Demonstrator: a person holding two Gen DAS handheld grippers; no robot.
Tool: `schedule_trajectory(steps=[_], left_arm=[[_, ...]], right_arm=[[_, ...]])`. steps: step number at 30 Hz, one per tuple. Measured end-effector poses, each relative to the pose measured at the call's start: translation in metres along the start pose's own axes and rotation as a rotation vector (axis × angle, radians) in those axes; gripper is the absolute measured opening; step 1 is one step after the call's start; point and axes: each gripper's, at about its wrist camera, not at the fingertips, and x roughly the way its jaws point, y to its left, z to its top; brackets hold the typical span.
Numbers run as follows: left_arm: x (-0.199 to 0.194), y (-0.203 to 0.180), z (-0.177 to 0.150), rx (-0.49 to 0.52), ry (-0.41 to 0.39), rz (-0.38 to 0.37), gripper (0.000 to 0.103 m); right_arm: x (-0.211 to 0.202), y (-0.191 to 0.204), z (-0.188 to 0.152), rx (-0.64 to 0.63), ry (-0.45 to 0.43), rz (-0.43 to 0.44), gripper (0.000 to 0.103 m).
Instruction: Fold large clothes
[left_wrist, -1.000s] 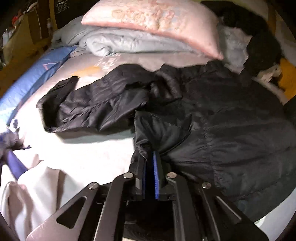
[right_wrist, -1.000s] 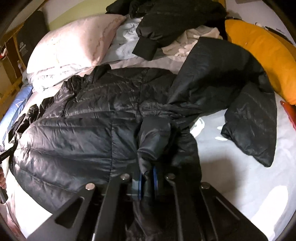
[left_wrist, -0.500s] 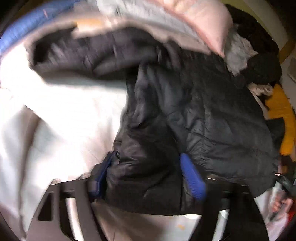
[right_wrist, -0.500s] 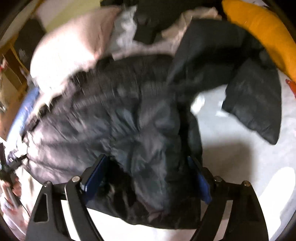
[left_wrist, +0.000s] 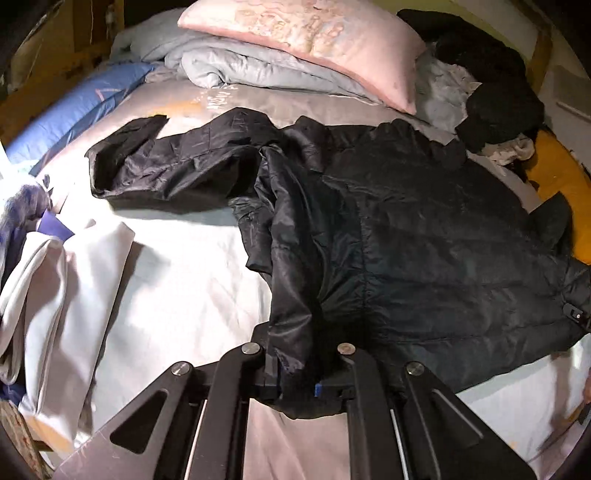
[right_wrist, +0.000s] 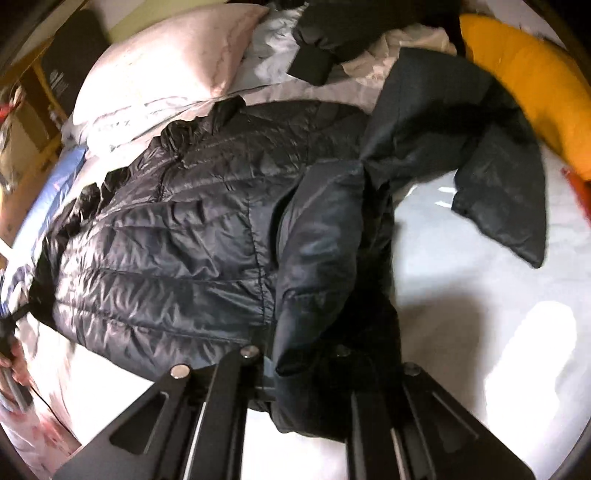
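Note:
A black puffer jacket (left_wrist: 424, 236) lies spread on the bed, front side down. One sleeve (left_wrist: 166, 166) stretches out to the left. My left gripper (left_wrist: 297, 380) sits at the jacket's near left hem. Its jaws are closing, and a bunched fold of the hem is pinched between the blue pads. In the right wrist view the same jacket (right_wrist: 166, 258) fills the middle, and its other sleeve (right_wrist: 498, 192) bends across the sheet at the right. My right gripper (right_wrist: 306, 384) is at the near right hem, jaws closing with a thick fold of jacket pressed between them. The fabric hides the pads.
A pink pillow (left_wrist: 314, 40) lies on a grey duvet (left_wrist: 240, 66) at the head of the bed. Dark clothes (left_wrist: 491, 85) are piled beside it. A yellow cushion (right_wrist: 528, 92) lies along the right side. White cloth (left_wrist: 66, 295) hangs over the left edge. A hand (right_wrist: 14, 365) shows at the far left.
Half a second ago both grippers stood wide open around the jacket's hem. Now both have closed on a fold of it again, a little further along the hem.

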Motion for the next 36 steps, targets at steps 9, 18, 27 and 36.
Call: schedule_trajectory(steps=[9,18,27,36], left_arm=[[-0.03,-0.003,0.007,0.048,-0.13,0.125,0.051],[-0.048,-0.017,0.005,0.131,-0.258,0.082,0.08],[-0.027,-0.085,-0.031,0.372,-0.197,-0.011,0.081],[0.003,-0.137,-0.077,0.628,-0.053,0.02,0.082]], right_arm=[[-0.033,0.009,0.01,-0.041,-0.188,-0.177,0.028],[-0.057,0.012,0.016,-0.051,-0.35,-0.163,0.076],[-0.024,0.081,-0.025,-0.343,-0.2,-0.126,0.083],[0.011,0.164,-0.101,-0.818,-0.128,-0.167,0.083]])
